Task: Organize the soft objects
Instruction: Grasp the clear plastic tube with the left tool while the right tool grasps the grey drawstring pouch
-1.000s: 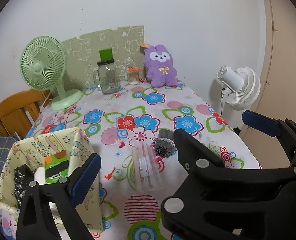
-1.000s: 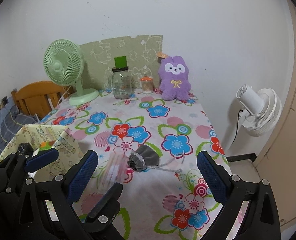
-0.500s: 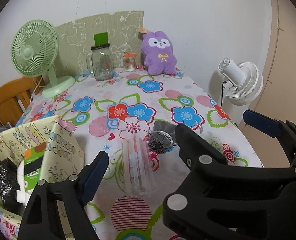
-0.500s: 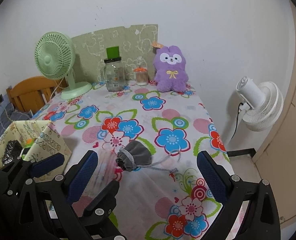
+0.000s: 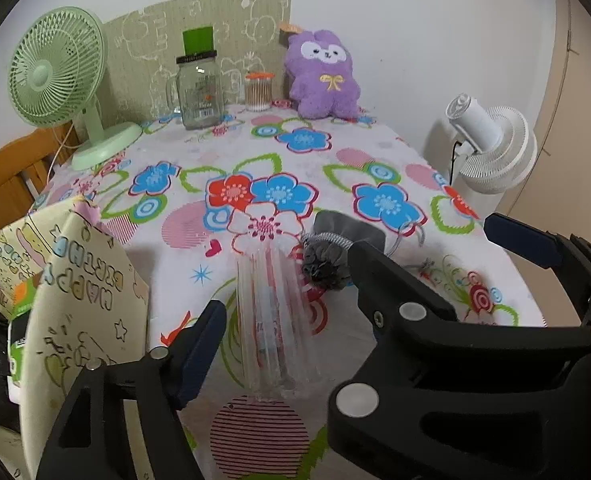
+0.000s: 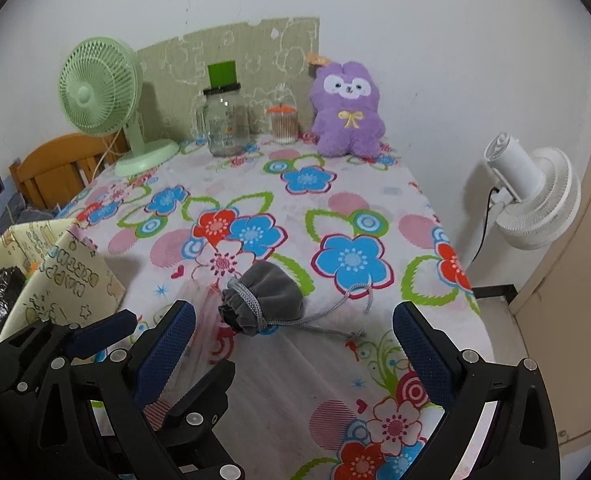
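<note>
My left tool (image 5: pixel 351 292) gaping wide, holding nothing, over clear plastic sleeve (image 5: pixel 273 316), my right tool (image 6: pixel 295 344) likewise open and unladen, grey velvet drawstring pouch (image 6: pixel 263 298) near bench's front edge

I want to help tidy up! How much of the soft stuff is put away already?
Some things already sit in the paper gift bag. Nothing is in hand: the left gripper and the right gripper are both open and empty. The grey pouch and the clear plastic packet lie on the table, not yet bagged.

grey pouch (image 6: pixel 269 298), purple plush (image 6: pixel 347 110), seemingly clear packet (image 5: pixel 273 316)
</note>
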A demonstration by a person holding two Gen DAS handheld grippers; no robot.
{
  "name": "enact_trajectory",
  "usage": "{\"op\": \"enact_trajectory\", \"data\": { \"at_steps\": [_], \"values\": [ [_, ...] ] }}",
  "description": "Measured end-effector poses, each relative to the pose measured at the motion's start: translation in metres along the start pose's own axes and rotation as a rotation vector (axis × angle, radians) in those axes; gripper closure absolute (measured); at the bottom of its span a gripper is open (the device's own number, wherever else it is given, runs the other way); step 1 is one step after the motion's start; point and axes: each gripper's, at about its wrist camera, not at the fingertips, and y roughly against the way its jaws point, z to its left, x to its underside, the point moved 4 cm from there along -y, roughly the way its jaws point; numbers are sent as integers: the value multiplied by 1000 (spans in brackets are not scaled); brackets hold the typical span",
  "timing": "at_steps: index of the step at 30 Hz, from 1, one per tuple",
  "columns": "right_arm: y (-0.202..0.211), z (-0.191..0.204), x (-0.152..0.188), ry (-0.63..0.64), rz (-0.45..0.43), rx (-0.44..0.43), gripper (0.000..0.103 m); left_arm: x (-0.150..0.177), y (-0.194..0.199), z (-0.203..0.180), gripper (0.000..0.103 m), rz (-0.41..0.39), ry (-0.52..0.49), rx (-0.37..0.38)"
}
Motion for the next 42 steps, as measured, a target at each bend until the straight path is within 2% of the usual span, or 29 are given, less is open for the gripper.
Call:
{"op": "enact_trajectory", "data": {
  "at_steps": [13,23,32,39,42],
  "values": [
    [-27,4,5,21,65,3,2,9,-28,13,44,93,22,7],
    [-38,13,3,58,81,-16,2,7,-31,21,67,99,49,0],
    [-49,18,-7,39,79,-24,2,-2,-33,28,68,84,82,-35],
    [-67,21,-5,35,120,-40,3,-3,-42,30,68,92,82,-44],
    [-72,20,-3,19,136,-58,12,-4,-43,30,68,85,77,-52]
  ]
}}
